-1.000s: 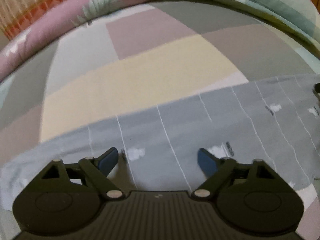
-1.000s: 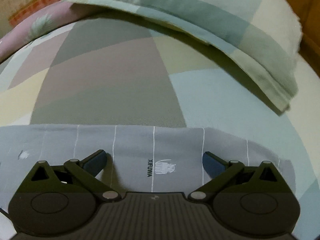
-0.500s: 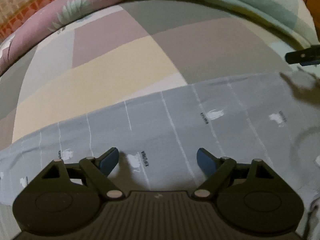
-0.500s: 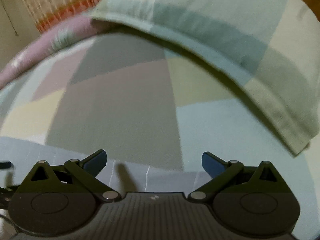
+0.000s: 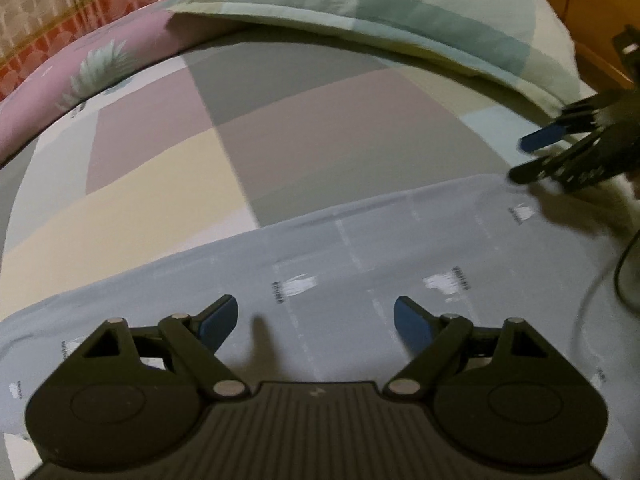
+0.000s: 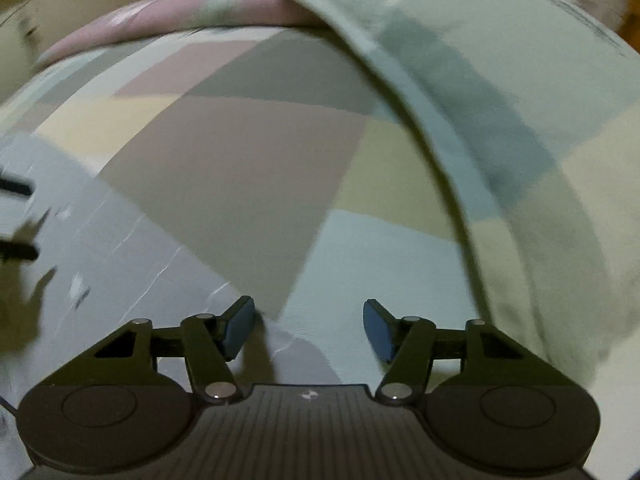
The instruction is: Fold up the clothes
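Note:
A grey garment (image 5: 360, 256) with thin white stripes and small white prints lies flat across the patchwork bedsheet (image 5: 168, 184). My left gripper (image 5: 316, 320) hovers open over its near part, nothing between the blue pads. In the left wrist view the right gripper (image 5: 528, 160) shows at the far right, above the garment's far right corner. In the right wrist view my right gripper (image 6: 308, 330) is open over the garment's corner (image 6: 132, 256) and the sheet (image 6: 240, 168), empty. The left gripper's fingers (image 6: 16, 216) poke in at that view's left edge.
A pale green checked pillow (image 5: 420, 24) lies at the head of the bed, close on the right in the right wrist view (image 6: 520, 120). A pink quilt roll (image 5: 80, 76) runs along the far left. An orange wooden headboard (image 5: 592, 12) stands behind the pillow.
Both grippers stayed open and pulled back and up from the garment. The right one swung rightward past the garment's corner toward the pillow and now shows more fully in the left wrist view.

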